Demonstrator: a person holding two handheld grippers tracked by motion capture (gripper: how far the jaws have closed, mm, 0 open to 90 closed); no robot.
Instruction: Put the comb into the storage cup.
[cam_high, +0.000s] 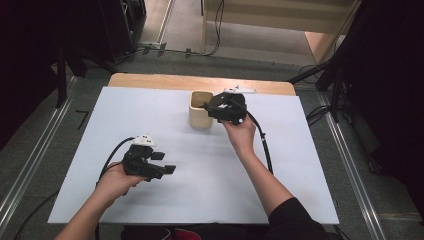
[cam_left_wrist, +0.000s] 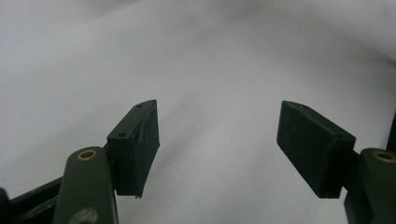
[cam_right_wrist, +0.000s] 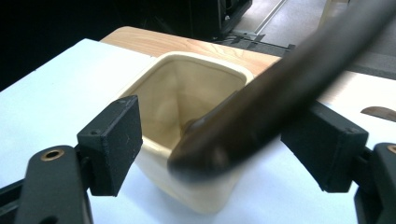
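A cream square cup (cam_high: 200, 112) stands on the white table (cam_high: 210, 175) near its far edge. My right gripper (cam_high: 214, 106) hangs just right of the cup's rim, with its jaws toward it. In the right gripper view the cup (cam_right_wrist: 187, 93) lies straight ahead, and my right gripper (cam_right_wrist: 224, 123) is open. A dark, blurred rod-like thing (cam_right_wrist: 261, 98) slants between the jaws, its lower end at the cup's near rim. Neither pad visibly presses on it. My left gripper (cam_high: 165, 162) rests low over the near left of the table. It is open (cam_left_wrist: 217, 112) with nothing between the jaws.
A strip of bare wood (cam_high: 150, 80) shows along the table's far edge behind the white sheet. The right gripper's cable (cam_high: 262, 142) trails down beside the right forearm. Dark stands and floor rails surround the table.
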